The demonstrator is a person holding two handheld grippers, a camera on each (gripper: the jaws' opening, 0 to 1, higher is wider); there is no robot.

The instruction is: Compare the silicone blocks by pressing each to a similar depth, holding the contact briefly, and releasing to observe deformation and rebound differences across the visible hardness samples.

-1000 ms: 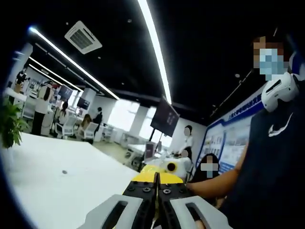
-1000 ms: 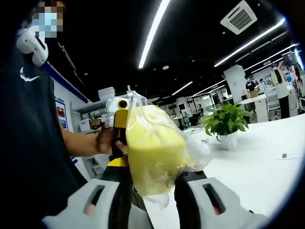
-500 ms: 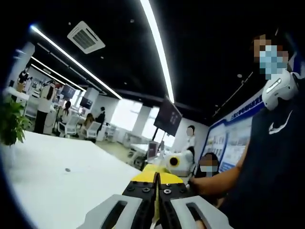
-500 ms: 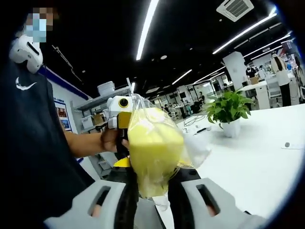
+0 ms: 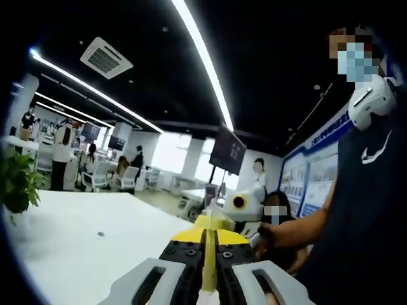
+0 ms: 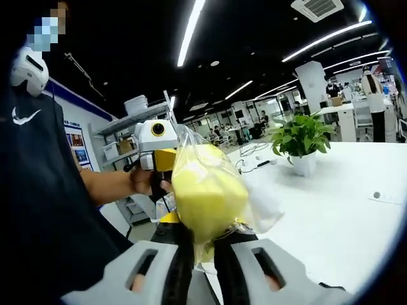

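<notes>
Our right hand-held gripper (image 6: pixel 203 238) squeezes the bagged yellow block (image 6: pixel 206 194); our left hand-held gripper (image 5: pixel 208 270) pinches its edge at 6 o'clock, above the white counter (image 6: pixel 331 210).

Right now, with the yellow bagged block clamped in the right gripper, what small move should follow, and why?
Probably ease the right gripper open a little to release the squeeze. Its jaws pinch the lower end of the yellow block in its clear bag, which bulges above them. The left gripper nips a thin yellow edge, so the block likely stays supported while rebound shows.
</notes>
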